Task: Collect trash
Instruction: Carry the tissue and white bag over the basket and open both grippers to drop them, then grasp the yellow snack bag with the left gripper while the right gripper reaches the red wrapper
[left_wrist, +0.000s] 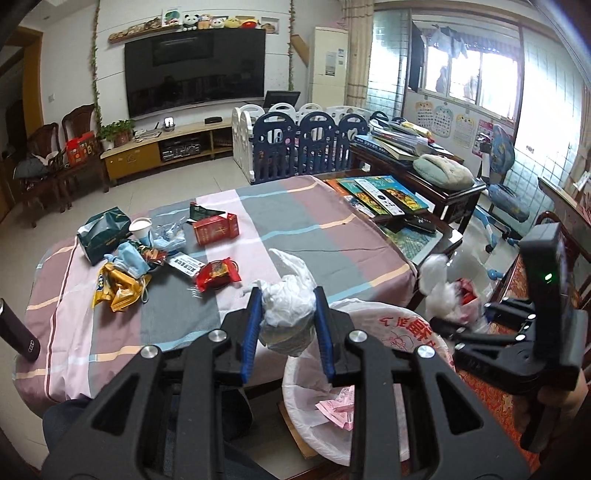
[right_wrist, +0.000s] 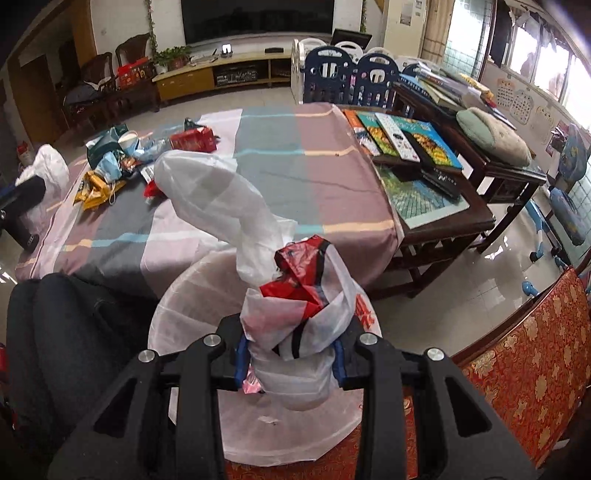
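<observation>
We hold the left gripper (left_wrist: 288, 317) with its ribbed blue pads (left_wrist: 250, 334) pressed on a crumpled white plastic bag (left_wrist: 286, 306), thin, glossy and creased, above the near edge of the table. Just below it stands the bin (left_wrist: 295, 402), a round pale tub lined with a filmy white bag printed in red; some pink paper scraps (left_wrist: 338, 406) lie inside.

Our right gripper (right_wrist: 291, 360) is clamped on a second bundle (right_wrist: 295, 317): translucent white bag film wrapped around a crinkled red wrapper (right_wrist: 299, 273), with a long puffed tail of film rising from it. This bundle hangs over the bin's liner (right_wrist: 177, 317).

More trash sits at the table's far left on the striped pink, grey and mauve cloth (left_wrist: 280, 218): a red cardboard box (left_wrist: 216, 229), a shiny red snack packet (left_wrist: 218, 273), crumpled yellow foil wrappers (left_wrist: 118, 288), blue face masks (left_wrist: 133, 258), a white paper cup (left_wrist: 140, 227) and a dark green pouch (left_wrist: 103, 234).
</observation>
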